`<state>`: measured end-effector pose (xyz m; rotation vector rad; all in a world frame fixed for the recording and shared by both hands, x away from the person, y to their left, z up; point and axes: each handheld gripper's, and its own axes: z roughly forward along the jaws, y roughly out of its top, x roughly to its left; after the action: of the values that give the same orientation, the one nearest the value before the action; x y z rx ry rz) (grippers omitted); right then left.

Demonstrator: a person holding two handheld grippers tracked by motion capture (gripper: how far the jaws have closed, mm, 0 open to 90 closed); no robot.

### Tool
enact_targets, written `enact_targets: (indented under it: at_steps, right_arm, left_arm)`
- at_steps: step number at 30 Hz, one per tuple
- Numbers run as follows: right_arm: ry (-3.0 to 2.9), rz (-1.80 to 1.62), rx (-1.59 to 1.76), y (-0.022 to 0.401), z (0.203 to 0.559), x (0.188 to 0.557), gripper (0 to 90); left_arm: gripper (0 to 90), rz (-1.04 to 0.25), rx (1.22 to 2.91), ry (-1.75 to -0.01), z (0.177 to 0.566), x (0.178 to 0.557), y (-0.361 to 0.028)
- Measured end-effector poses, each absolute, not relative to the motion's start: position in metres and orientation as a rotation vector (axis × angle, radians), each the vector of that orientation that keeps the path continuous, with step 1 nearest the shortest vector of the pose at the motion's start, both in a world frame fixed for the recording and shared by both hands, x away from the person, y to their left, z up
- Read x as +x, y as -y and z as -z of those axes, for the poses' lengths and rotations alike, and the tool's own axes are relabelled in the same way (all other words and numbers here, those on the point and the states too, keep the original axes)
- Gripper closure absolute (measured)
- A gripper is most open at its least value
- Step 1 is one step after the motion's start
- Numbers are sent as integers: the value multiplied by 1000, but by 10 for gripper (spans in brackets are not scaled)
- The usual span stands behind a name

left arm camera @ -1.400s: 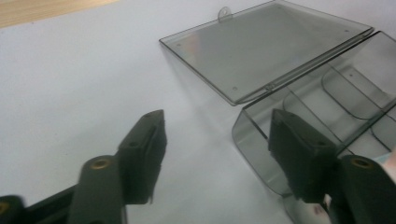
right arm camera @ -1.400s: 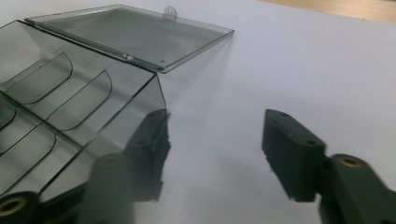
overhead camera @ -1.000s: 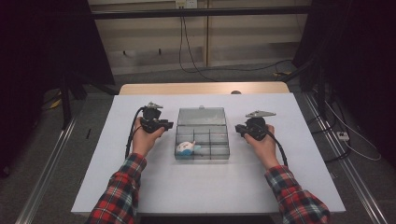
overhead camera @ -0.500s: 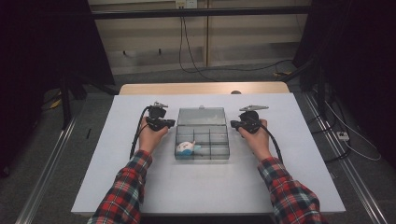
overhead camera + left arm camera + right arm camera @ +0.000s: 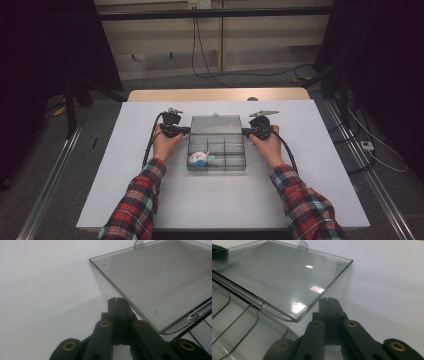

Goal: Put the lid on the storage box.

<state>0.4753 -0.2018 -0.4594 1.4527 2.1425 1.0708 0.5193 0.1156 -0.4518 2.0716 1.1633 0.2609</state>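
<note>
high view first: a clear compartment box [image 5: 217, 150] sits in the middle of the frame on the white table [image 5: 125, 190], its lid [image 5: 216, 124] flipped open and lying back toward the top of the frame. the left tongs [image 5: 186, 131] have come in at the lid's left edge, the right tongs [image 5: 246, 132] at its right edge, one hand on each side. a small white and blue thing [image 5: 200, 158] lies in the lower left compartment; the other compartments look bare from here (too small to be sure).

left gripper view: the left tongs [image 5: 117, 300] are shut tight, jaws pressed together with nothing between them, tips just beside the edge of the lid [image 5: 160, 282], which fills the upper right of the frame. whether the tips touch the lid's underside, i cannot tell.

right gripper view: same story mirrored. the right tongs [image 5: 328, 300] are fully closed and empty, tips just beside the lid [image 5: 287, 280] at the upper left of the frame, with the box's dividers [image 5: 234, 322] at lower left.

my read: the box is open, one item is in, and the closed tips seem set to nudge the lid up and over. shutting the lid is the part left.
</note>
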Motion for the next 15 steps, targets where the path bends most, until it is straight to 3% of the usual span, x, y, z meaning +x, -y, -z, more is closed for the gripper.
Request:
enact_targets:
  at_steps: [15]
  right_arm:
    - [-2154,-1067,1465,198,465,485,900]
  left_arm:
    - [900,-214,2058,-1185,458,524,-114]
